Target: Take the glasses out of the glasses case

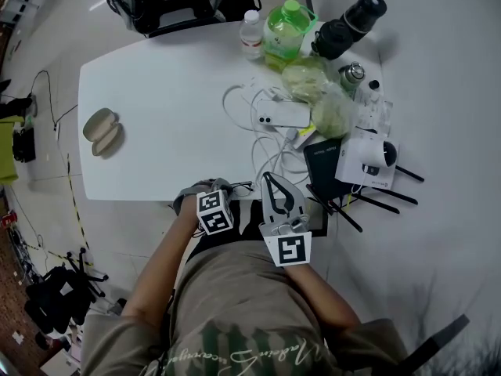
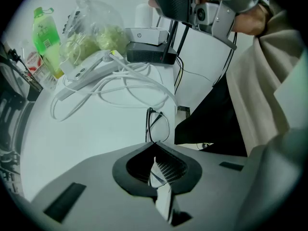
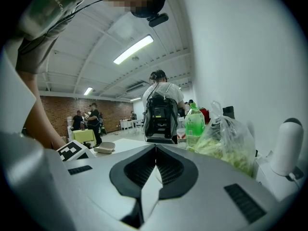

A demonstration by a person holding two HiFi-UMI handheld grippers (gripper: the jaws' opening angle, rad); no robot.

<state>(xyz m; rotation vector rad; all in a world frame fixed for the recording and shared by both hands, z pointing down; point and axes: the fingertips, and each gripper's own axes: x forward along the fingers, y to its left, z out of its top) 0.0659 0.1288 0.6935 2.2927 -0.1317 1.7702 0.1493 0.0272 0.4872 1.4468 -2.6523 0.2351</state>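
The beige glasses case point(image 1: 102, 131) lies open at the left of the white table point(image 1: 164, 92), with nothing in it; it also shows far off as a case point(image 3: 104, 148) in the right gripper view. The black thin-framed glasses point(image 2: 157, 124) stand upright at the tips of my left gripper point(image 2: 153, 146), at the table's near edge. In the head view the left gripper point(image 1: 232, 188) points right, shut on the glasses point(image 1: 241, 186). My right gripper point(image 1: 269, 178) hovers beside it, shut and with nothing held, its tips point(image 3: 155, 147) touching.
White cables point(image 1: 258, 131) and a white power strip point(image 1: 282, 114) lie mid-table. A black router point(image 1: 329, 171), a white box point(image 1: 368, 159), bags of greens point(image 1: 313, 84), a green bottle point(image 1: 290, 26) and a black flask point(image 1: 348, 22) crowd the right side.
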